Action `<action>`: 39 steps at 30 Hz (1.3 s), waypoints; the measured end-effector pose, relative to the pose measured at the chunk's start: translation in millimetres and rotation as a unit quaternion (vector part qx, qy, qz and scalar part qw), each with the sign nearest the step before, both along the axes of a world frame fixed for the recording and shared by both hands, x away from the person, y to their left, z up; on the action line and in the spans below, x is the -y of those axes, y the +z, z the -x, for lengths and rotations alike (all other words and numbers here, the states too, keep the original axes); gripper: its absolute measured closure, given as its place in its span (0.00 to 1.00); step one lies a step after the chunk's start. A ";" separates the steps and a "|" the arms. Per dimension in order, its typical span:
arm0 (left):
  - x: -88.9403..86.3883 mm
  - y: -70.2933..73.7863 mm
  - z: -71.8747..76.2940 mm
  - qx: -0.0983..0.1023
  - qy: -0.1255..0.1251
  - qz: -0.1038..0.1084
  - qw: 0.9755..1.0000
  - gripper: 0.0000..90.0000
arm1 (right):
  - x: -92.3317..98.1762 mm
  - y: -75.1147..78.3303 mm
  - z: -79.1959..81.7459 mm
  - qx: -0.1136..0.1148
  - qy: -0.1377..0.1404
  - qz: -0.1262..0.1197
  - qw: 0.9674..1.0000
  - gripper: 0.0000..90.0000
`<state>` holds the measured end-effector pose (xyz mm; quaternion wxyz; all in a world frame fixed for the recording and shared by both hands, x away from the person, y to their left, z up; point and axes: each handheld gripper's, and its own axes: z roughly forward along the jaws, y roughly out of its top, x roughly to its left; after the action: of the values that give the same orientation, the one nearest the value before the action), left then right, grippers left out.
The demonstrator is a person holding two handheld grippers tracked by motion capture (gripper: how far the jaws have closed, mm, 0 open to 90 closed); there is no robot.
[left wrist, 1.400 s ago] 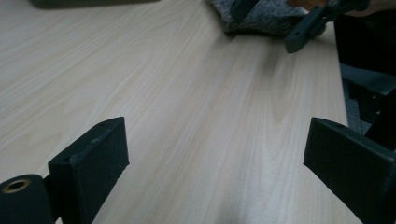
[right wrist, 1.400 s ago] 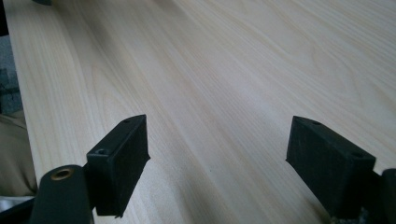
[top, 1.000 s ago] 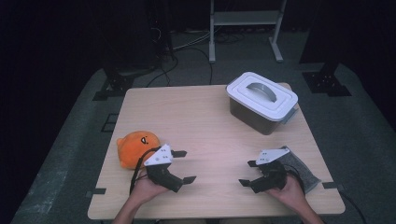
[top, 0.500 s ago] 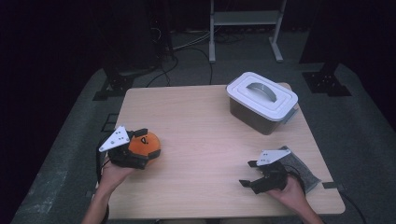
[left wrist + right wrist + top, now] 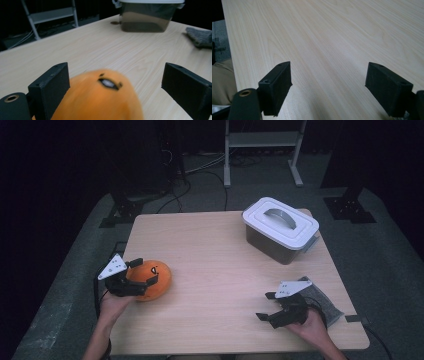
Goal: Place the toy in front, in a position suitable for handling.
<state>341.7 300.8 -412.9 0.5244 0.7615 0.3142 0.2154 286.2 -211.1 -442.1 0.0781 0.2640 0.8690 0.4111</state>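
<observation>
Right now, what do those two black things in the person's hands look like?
Each tool, the left tool and the right tool, is black with two flat, blocky jaws. A pale grey three-cornered plate sits on top of each. A brass-coloured ring shows near a jaw's base. A black cable trails from the left one. The forearms are bare, with no sleeves.

Dim, dark surroundings; evenly lit table (image 5: 215, 270); blurred orange toy (image 5: 100, 100) up close.

The toy (image 5: 150, 279) lies at the table's (image 5: 210, 270) left edge, between my left gripper's (image 5: 141, 272) jaws. The box (image 5: 280, 229) stands far right behind; my right gripper (image 5: 267, 306) rests front right, just beside the cloth (image 5: 325, 302).
</observation>
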 end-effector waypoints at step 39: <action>-1.1 -9.3 -4.1 -0.032 0.029 -0.040 0.998 0.74 | 1.6 2.8 1.9 0.005 0.003 -0.013 1.000 0.22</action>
<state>345.8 301.8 -422.1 0.4768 0.7788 0.3442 0.2183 284.3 -212.7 -439.3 0.0775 0.2603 0.8641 0.4238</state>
